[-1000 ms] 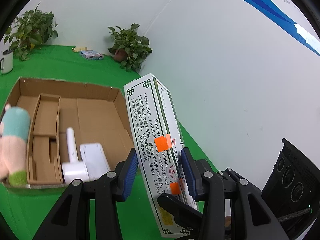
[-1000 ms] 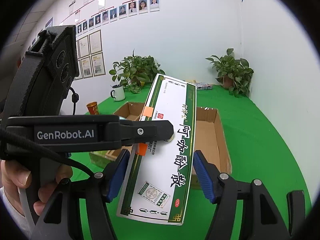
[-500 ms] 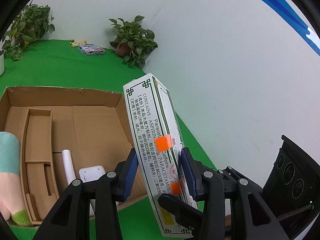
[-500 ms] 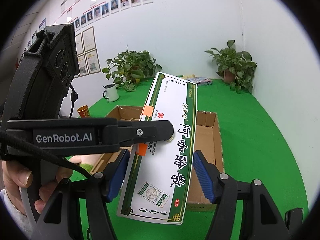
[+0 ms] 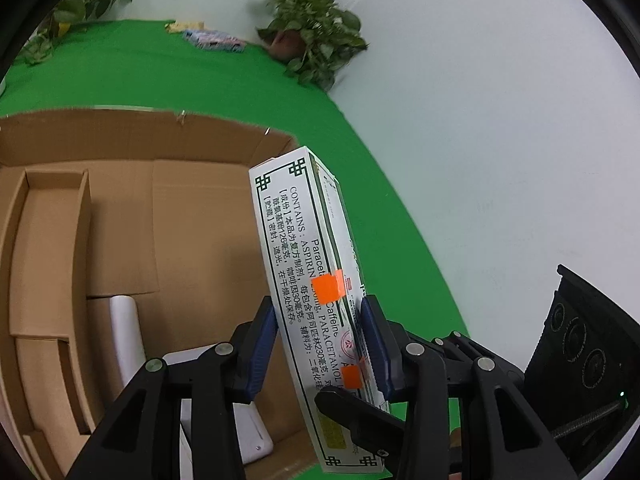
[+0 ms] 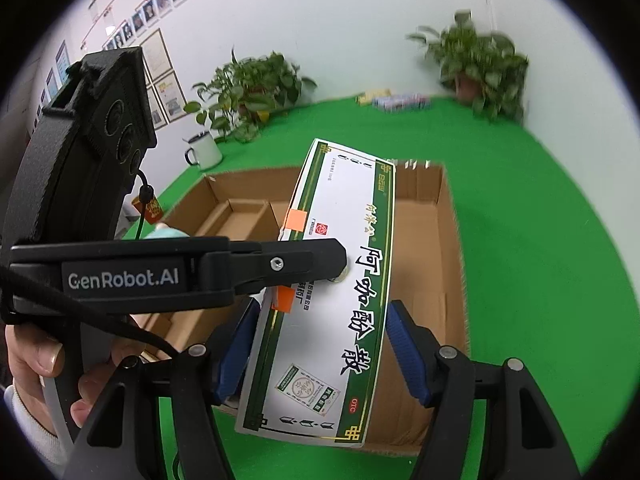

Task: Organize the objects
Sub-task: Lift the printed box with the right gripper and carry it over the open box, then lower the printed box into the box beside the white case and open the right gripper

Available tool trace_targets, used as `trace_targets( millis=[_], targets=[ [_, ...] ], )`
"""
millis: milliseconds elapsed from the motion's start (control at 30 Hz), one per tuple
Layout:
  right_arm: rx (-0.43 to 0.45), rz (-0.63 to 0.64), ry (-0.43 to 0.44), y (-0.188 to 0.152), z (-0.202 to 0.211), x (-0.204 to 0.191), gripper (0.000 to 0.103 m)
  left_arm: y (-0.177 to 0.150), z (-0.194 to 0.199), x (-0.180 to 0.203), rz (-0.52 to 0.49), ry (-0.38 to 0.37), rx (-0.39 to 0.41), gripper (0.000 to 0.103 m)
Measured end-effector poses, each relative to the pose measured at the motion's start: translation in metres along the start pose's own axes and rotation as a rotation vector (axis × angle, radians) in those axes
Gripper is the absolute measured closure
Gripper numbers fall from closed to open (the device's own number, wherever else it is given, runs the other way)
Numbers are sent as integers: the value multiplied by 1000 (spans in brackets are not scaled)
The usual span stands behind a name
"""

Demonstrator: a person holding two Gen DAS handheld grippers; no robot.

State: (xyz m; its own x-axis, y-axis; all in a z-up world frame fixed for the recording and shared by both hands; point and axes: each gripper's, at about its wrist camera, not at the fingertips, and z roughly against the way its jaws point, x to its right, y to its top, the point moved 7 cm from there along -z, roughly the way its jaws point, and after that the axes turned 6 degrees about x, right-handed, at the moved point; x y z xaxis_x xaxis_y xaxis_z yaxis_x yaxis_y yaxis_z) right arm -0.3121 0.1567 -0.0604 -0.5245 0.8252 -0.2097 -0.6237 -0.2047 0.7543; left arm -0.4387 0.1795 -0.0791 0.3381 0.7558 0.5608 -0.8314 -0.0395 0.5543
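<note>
A long white-and-green medicine box (image 5: 316,292) with orange stickers is clamped between the blue pads of my left gripper (image 5: 318,344), held over the right end of an open cardboard box (image 5: 120,200). In the right wrist view the same medicine box (image 6: 340,292) lies between the fingers of my right gripper (image 6: 320,356), whose pads stand apart from its sides, so it is open. The left gripper's arm (image 6: 180,272) crosses that view and presses on the box. A white handled tool (image 5: 128,332) and a white flat device (image 5: 248,432) lie inside the cardboard box.
The cardboard box (image 6: 432,248) has divider compartments at its left end (image 6: 240,216). It sits on a green cloth (image 6: 540,240). Potted plants (image 6: 480,64), a white mug (image 6: 204,152) and small packets (image 6: 400,100) stand near the back wall. A white wall lies to the right.
Both grippers and the medicine box have moved forward and down toward the cardboard box, now over its right end. The plush toy at the box's left has left the left wrist view.
</note>
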Motion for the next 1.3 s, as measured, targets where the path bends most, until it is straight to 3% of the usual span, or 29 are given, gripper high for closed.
trace_targets(
  millis=[233, 533, 933, 1100, 1300],
  targets=[
    [-98, -58, 22, -23, -36, 21, 39, -14, -46, -30, 54, 10, -82, 64],
    [-169, -62, -7, -37, -59, 35, 39, -23, -72, -45, 82, 6, -125, 64],
    [-185, -68, -41, -38, -61, 36, 40, -21, -72, -48, 79, 19, -134, 63],
    [-205, -33, -79, -43, -64, 32, 41, -20, -72, -60, 81, 104, -138, 58],
    [-218, -51, -45, -46, -59, 25, 28, -14, -41, -49, 14, 157, -74, 56]
  ],
)
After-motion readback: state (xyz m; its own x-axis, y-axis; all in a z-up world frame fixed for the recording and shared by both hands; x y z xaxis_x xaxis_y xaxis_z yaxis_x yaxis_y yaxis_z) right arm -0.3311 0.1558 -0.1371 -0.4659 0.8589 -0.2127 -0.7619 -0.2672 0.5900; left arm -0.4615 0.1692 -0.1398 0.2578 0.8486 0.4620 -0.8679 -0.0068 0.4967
